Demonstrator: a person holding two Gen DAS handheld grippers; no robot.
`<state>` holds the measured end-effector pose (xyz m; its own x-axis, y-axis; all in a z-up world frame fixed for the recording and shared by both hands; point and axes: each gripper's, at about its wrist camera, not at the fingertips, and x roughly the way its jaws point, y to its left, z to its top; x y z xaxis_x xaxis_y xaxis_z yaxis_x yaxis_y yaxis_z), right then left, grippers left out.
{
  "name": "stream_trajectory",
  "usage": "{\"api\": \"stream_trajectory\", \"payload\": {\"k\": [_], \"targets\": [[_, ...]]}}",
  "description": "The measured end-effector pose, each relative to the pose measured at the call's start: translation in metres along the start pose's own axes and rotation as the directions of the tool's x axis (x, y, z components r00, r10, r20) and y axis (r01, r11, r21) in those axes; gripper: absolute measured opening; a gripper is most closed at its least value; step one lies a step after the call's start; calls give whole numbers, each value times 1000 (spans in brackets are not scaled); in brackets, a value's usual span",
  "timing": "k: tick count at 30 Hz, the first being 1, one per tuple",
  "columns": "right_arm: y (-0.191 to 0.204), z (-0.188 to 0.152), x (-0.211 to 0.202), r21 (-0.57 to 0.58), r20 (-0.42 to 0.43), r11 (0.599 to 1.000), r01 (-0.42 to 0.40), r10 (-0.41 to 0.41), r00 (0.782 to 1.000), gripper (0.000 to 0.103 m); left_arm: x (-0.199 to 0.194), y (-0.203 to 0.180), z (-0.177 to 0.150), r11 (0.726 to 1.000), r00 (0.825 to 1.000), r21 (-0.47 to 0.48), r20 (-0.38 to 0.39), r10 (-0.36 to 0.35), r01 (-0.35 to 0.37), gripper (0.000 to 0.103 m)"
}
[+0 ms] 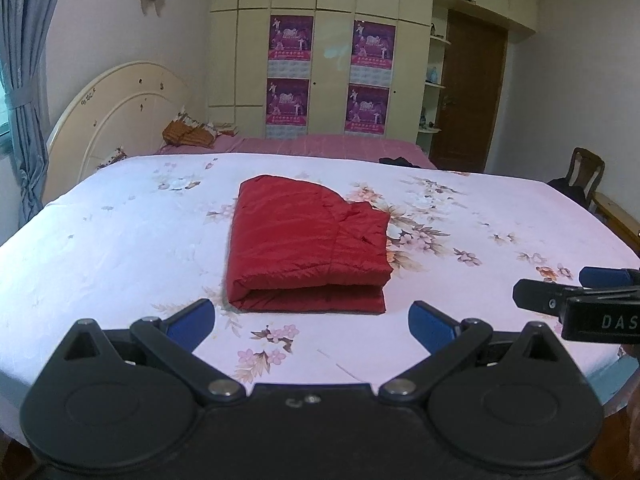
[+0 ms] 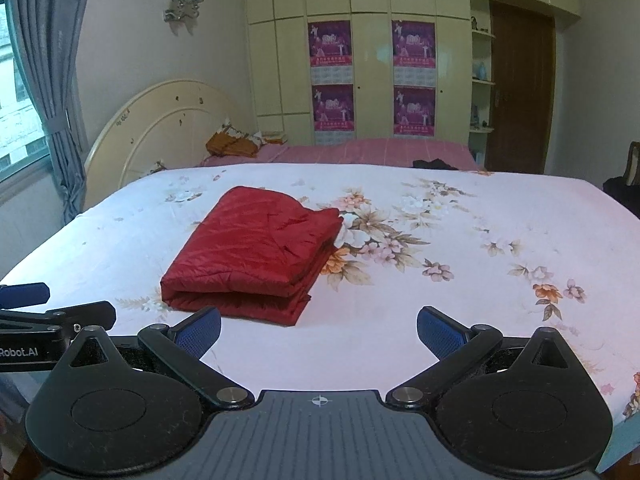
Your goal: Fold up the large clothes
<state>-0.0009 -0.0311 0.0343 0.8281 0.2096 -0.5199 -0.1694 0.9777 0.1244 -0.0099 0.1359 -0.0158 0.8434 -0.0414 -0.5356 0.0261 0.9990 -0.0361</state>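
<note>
**Bedroom: jacket folded on the bed**

Floral bed sheet (image 1: 120, 240) carries the red jacket (image 1: 308, 244), folded flat, just ahead of the left gripper (image 1: 312, 320) and ahead-left of the right gripper (image 2: 320, 328). Both jaws gape wide, holding nothing.

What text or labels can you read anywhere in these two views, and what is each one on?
"DAS": white letters on the right gripper body at the right edge of the left wrist view, cut off by the frame.
"Robot.AI": white letters on the left gripper body at the left edge of the right wrist view; its start may be cut off.
Purple posters on the wardrobe doors: the print is too small and blurred to read.
</note>
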Motion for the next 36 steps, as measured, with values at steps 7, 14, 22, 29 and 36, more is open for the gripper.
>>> {"api": "stream_trajectory", "payload": {"k": [7,14,22,29,36], "targets": [[0,0,-5,-7,5,1000,3,-3,1000,103,1,0,0,1000,1000,14,-6,-4,4,103],[1,1,-6,-19,7,1000,-1,1,1000,103,1,1,0,1000,1000,12,-2,-11,11,103],[1,3,-7,-29,5,1000,0,0,1000,103,0,0,0,1000,1000,11,-1,-11,11,103],[1,3,-8,-29,5,1000,-1,1,1000,103,2,0,0,1000,1000,15,1,-13,12,103],[1,3,-8,-28,5,1000,-2,2,1000,103,1,-2,1,999,1000,41,18,-22,21,103]]}}
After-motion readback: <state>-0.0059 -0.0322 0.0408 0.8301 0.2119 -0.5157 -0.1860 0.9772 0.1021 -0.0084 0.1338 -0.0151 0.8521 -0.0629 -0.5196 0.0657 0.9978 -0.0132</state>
